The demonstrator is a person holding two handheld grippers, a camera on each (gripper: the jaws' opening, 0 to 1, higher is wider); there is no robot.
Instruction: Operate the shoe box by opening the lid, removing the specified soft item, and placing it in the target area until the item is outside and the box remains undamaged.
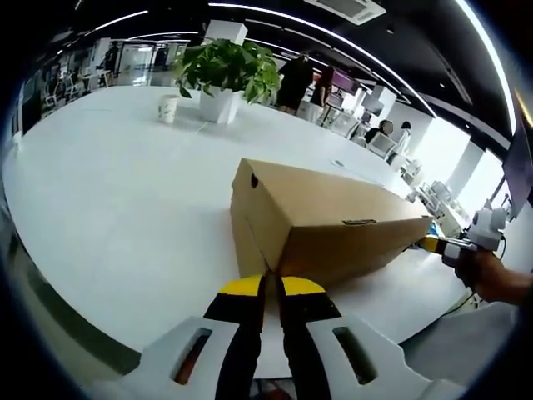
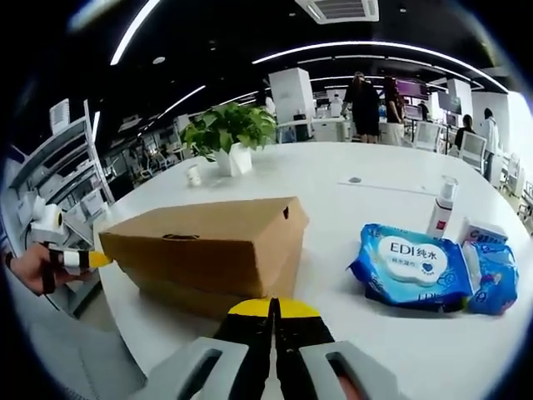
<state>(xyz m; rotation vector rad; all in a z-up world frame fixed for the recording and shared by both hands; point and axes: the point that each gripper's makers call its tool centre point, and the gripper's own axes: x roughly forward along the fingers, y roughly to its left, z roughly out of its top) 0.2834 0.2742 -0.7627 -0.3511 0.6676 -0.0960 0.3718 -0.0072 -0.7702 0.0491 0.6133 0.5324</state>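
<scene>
Closed box (image 1: 325,221) on white table (image 1: 108,217), left gripper (image 1: 271,287) pressed together at its corner, right gripper (image 2: 273,309) pressed together near its side, wipes pack (image 2: 410,265) beside it, potted plant (image 2: 228,133) behind.

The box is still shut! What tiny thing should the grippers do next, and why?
Probably open the left gripper a little and hook its yellow-tipped jaws under the lid edge of the brown cardboard shoe box. The lid lies closed, both grippers look shut and empty, and the right gripper sits at the box's other end.
</scene>
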